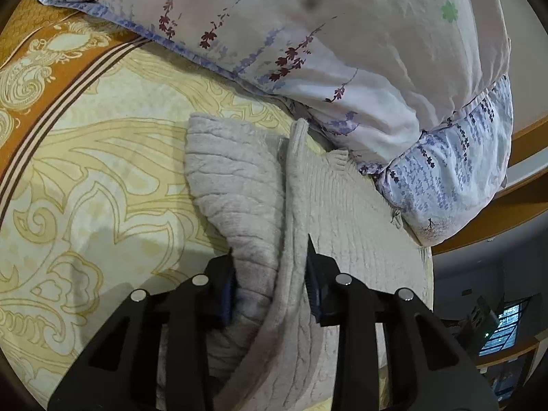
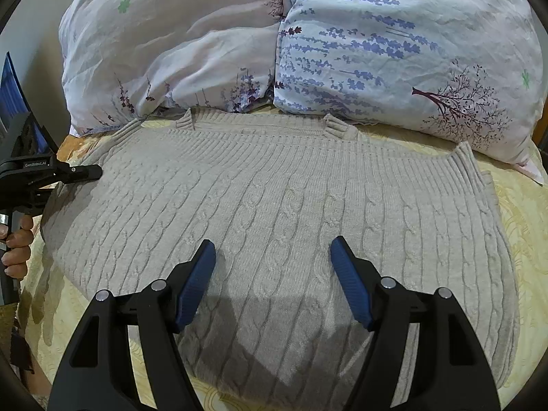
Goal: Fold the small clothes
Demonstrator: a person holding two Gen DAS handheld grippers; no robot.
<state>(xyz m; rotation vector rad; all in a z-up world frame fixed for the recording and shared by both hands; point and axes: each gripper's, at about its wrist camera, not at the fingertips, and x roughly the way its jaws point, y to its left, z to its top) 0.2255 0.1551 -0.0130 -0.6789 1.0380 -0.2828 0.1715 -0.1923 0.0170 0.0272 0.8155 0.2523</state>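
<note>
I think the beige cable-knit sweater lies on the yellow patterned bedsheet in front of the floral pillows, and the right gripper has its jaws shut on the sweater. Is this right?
Not quite. In the right wrist view, the right gripper hovers with jaws open over the beige cable-knit sweater, gripping nothing. The rest holds: it lies on the yellow patterned bedsheet before the floral pillows.

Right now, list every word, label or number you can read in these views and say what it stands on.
"GenRobot.AI": small white print on the black body of the left gripper, seen from the right wrist; small, but it seems to read so.
Lit screen at the edge of the left wrist view: too small and blurred to read.
Sweater, pillows and bedsheet: patterns only, no text.
</note>
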